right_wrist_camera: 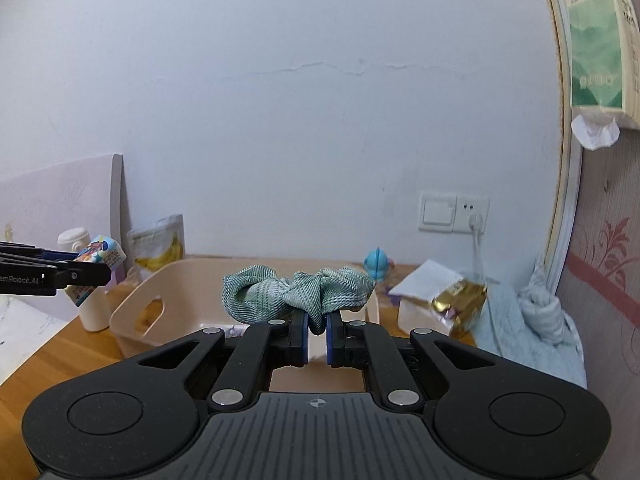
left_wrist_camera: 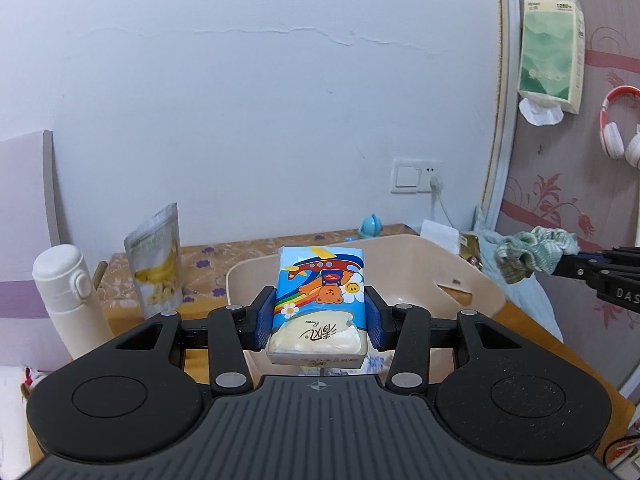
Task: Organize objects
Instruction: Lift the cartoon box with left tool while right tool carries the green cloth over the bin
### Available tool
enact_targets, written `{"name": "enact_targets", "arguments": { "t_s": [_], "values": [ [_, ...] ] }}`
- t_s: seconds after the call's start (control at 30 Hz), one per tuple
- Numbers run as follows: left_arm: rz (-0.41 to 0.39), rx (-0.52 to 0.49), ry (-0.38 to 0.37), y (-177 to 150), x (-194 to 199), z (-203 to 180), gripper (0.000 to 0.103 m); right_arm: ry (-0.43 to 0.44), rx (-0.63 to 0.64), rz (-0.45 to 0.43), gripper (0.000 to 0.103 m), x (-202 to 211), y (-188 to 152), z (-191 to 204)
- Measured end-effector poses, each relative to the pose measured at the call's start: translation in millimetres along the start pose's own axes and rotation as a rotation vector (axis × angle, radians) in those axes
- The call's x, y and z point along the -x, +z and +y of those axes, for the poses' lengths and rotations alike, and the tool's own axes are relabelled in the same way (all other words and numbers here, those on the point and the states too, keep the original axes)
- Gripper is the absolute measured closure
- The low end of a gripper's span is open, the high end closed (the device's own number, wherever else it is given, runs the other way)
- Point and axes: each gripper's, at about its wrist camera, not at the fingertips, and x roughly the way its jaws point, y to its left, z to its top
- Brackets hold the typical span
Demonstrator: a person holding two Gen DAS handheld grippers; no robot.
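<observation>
Two tongs are in the air in front of you, each carrying something above a beige bin (left_wrist_camera: 476, 264) that sits on a wooden table (right_wrist_camera: 48, 356) against a pale wall.

Your left tongs (left_wrist_camera: 320, 320) grip a small tissue pack (left_wrist_camera: 320, 300) with a cartoon bear and plane on its wrapper, the blue pads pressing its two long sides. The pack hangs over the near end of the bin, clear of the rim.

Your right tongs (right_wrist_camera: 317, 336) are pinched nearly shut on a green fabric scrunchie (right_wrist_camera: 300, 290), holding one fold of cloth; the rest of the ring bunches loosely above the tips. It hovers over the bin's near rim.

Around the bin stand a white flask (left_wrist_camera: 66, 300) and a banana snack pouch (left_wrist_camera: 154, 260) on the left, a small blue toy (right_wrist_camera: 376, 262) behind, and a gold packet (right_wrist_camera: 460, 304) and crumpled light-blue cloth (right_wrist_camera: 532, 332) on the right.

Risks, as I judge them: the soft tissue pack could slide out if the grip loosens before it is low in the bin. The scrunchie, held by one fold, may cling to a pad on release or snag the rim. With both tongs converging on one bin, they could knock each other.
</observation>
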Motion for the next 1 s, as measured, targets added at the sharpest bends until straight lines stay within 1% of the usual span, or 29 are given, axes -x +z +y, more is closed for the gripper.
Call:
{"name": "enact_targets", "arguments": {
  "t_s": [0.23,0.4,0.57,0.77,0.9,1.0],
  "values": [
    [0.003,0.005,-0.004,12,-24,4,0.056,-0.009,0.016,-0.018,0.094,-16,16,-2],
    [0.015,-0.004,-0.004,17,-47,2,0.056,0.000,0.008,-0.013,0.094,-33,24,-2],
    [0.047,-0.004,-0.010,19,-75,0,0.056,-0.004,0.017,0.001,0.094,-51,27,2],
    [0.111,-0.003,-0.013,11,-111,-2,0.056,0.002,0.040,0.029,0.094,-75,26,9],
    [0.153,-0.017,-0.015,4,-128,-4,0.056,0.003,0.056,0.057,0.094,-93,23,12],
    [0.170,-0.049,-0.011,-1,-137,-7,0.056,-0.006,0.086,0.085,0.094,-107,17,16]
  ]
}}
